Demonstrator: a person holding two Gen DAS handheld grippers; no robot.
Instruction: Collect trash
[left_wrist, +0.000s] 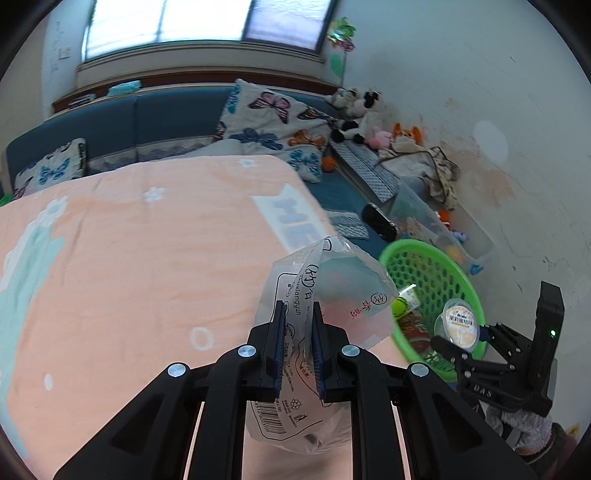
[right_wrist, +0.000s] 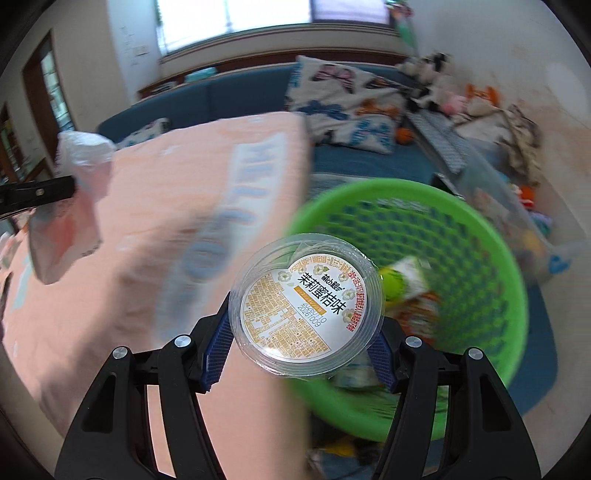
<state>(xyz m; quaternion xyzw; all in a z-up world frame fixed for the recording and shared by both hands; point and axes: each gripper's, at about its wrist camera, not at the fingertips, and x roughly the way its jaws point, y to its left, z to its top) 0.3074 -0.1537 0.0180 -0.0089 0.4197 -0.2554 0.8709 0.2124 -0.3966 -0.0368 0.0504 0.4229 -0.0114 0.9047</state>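
Observation:
My left gripper (left_wrist: 299, 317) is shut on a clear printed plastic bag (left_wrist: 332, 288), held over the peach blanket (left_wrist: 129, 277). The same bag (right_wrist: 79, 192) shows at the left of the right wrist view, pinched by the left gripper's fingers (right_wrist: 55, 190). My right gripper (right_wrist: 301, 354) is shut on a clear plastic cup with a printed lid (right_wrist: 306, 304), held at the near rim of the green basket (right_wrist: 491, 240). In the left wrist view the cup (left_wrist: 458, 325) and right gripper (left_wrist: 461, 350) hang over that basket (left_wrist: 436, 273). The basket holds several wrappers (right_wrist: 406, 280).
A blue sofa (left_wrist: 155, 122) with butterfly pillows (left_wrist: 273, 125) runs behind the blanket. Soft toys (left_wrist: 369, 118), a clear storage box (left_wrist: 436, 221) and clothes lie along the wall at the right. A gloved hand (left_wrist: 524, 428) holds the right gripper.

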